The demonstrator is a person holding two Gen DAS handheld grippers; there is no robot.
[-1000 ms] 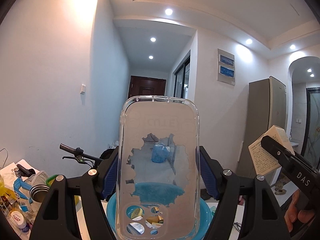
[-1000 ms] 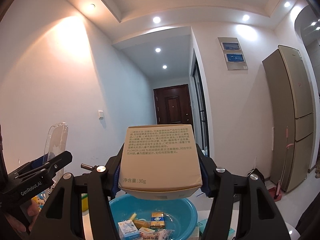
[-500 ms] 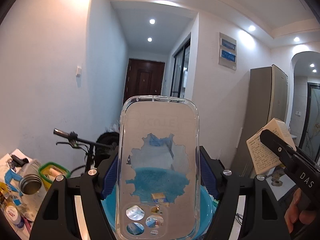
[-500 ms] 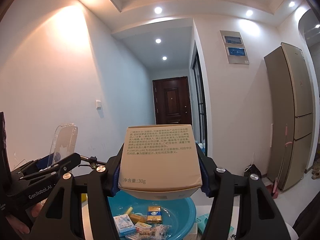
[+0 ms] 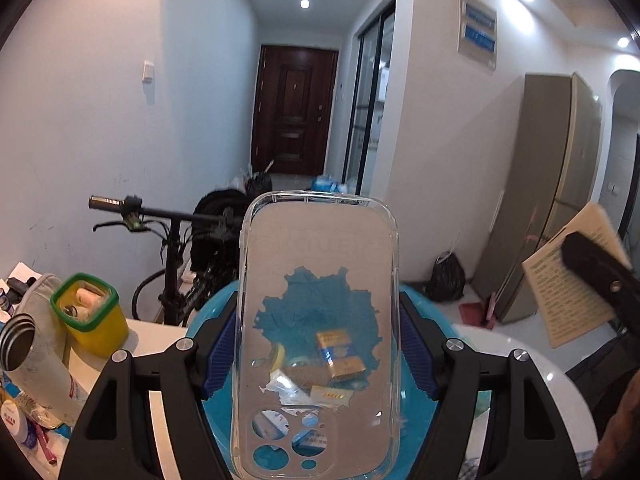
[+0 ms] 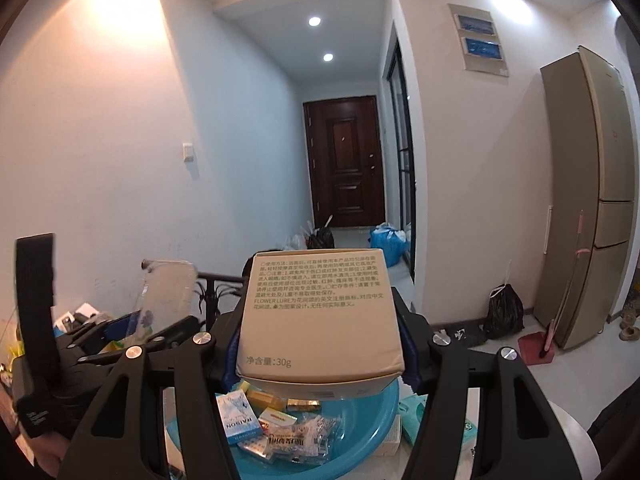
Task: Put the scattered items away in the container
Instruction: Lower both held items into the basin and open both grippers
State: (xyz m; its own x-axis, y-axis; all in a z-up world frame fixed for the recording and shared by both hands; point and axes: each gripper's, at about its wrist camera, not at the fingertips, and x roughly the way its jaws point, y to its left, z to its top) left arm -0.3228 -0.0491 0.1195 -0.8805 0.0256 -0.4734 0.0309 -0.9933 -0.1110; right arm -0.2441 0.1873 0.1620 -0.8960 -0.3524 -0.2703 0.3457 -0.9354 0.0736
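Tipping down over the last second, both grippers now look into the basin point(image 6: 360, 436). The left gripper point(image 5: 316, 344) has its fingers clamped on the phone case point(image 5: 318, 320), the right gripper point(image 6: 320, 348) on the box point(image 6: 320, 316); both hang above it, ready for release.

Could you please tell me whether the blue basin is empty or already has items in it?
Not empty: the basin already holds several small boxes and clear packets.
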